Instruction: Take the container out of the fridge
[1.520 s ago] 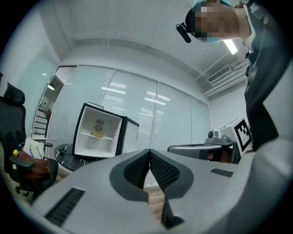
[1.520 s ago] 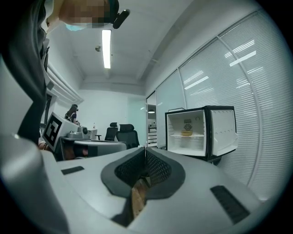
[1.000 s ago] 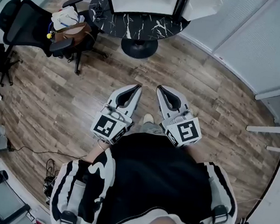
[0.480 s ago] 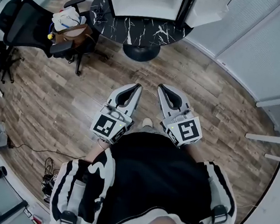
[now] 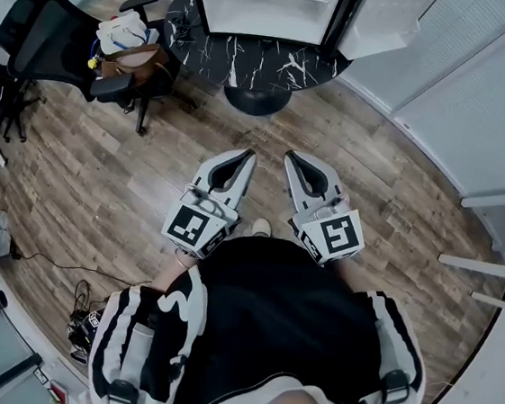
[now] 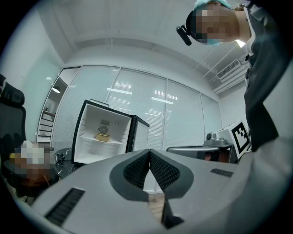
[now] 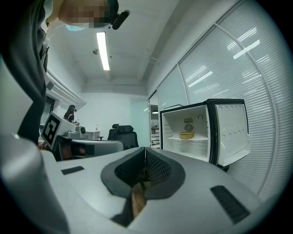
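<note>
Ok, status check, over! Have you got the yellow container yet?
Left gripper and right gripper shut, empty. Container on the fridge shelf, untouched. Door open; only wood floor between.

An office: a black swivel chair (image 5: 41, 28), glass walls (image 6: 151, 105) with blinds, a wood-look floor (image 5: 103, 161), and a small fridge (image 7: 201, 132) on a round desk (image 5: 282, 60).

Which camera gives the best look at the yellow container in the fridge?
The right gripper view: the yellow container sits whole on the open fridge's shelf, seen from the side. The left gripper view shows it too, slightly smaller. The head view catches it only from above, at the picture's top edge.
</note>
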